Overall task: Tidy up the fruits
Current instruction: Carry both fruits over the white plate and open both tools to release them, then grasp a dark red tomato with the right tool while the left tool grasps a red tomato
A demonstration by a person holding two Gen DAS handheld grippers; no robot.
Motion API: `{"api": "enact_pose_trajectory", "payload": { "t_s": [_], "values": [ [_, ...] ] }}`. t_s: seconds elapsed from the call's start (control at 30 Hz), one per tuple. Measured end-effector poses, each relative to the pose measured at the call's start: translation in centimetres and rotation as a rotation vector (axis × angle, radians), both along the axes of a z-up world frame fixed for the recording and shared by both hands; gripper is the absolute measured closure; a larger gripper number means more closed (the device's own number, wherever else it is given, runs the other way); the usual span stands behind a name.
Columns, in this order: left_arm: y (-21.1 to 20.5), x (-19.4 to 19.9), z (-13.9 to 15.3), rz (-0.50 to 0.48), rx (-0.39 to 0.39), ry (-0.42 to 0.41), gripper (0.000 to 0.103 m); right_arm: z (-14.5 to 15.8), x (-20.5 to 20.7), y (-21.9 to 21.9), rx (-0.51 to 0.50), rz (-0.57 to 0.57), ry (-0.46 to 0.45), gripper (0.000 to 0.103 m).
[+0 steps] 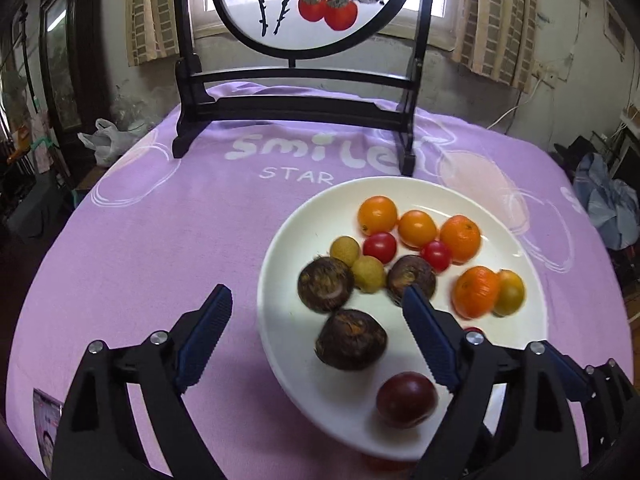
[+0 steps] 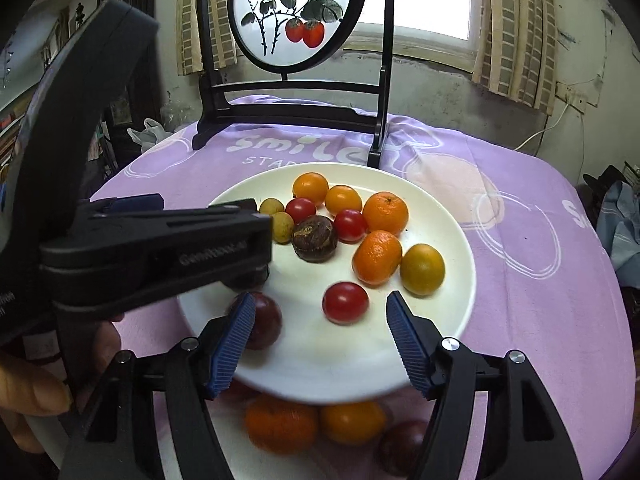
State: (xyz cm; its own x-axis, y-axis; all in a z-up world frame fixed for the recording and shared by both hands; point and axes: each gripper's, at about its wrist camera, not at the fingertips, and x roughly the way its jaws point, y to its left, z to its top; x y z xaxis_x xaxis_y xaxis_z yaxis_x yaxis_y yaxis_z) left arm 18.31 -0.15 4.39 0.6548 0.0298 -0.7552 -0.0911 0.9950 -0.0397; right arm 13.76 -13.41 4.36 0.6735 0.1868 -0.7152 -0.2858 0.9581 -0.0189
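A white plate [image 1: 400, 196] [image 2: 448, 216] on the purple tablecloth holds several fruits: oranges [image 1: 460, 238], cherry tomatoes [image 1: 379, 247], yellow longans [image 1: 345, 251], brown water chestnuts [image 1: 325, 284] and a dark purple passion fruit [image 1: 406, 399] [image 2: 262, 320]. My left gripper [image 1: 316, 296] is open over the plate's near left rim, one chestnut [image 1: 351, 339] between its fingers. My right gripper [image 2: 320, 304] is open over the plate's near edge, a cherry tomato [image 2: 345, 303] just beyond it. The left gripper body [image 2: 152, 248] hides the plate's left side in the right wrist view.
A black-framed round screen painted with persimmons [image 1: 296, 4] [image 2: 296, 16] stands at the table's back. An orange [image 2: 280, 424], a yellow fruit [image 2: 352, 422] and a dark fruit [image 2: 402, 446] lie on the cloth [image 1: 140, 260] under the plate's near rim. The round table's edges fall away on both sides.
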Motion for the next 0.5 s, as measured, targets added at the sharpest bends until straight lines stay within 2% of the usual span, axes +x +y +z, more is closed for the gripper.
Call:
{"api": "enact_pose_trajectory", "payload": {
  "t_s": [0.1,0.3,0.5],
  "values": [
    [-0.4,-1.8,0.4,-0.032,-0.027,0.013,0.016,0.4,-1.4,-1.2,0.020,-0.016,0.001,0.034],
    [-1.6,-6.6,0.5,-0.072,-0.003,0.014,0.011,0.6,-4.6,-3.8,0.028,-0.047,0.014,0.033],
    [-1.4,-11.1,-1.4,-0.103,-0.036,0.047,0.009,-0.4,-8.0,-7.1,0.015,-0.104,0.040,0.031]
  ]
}}
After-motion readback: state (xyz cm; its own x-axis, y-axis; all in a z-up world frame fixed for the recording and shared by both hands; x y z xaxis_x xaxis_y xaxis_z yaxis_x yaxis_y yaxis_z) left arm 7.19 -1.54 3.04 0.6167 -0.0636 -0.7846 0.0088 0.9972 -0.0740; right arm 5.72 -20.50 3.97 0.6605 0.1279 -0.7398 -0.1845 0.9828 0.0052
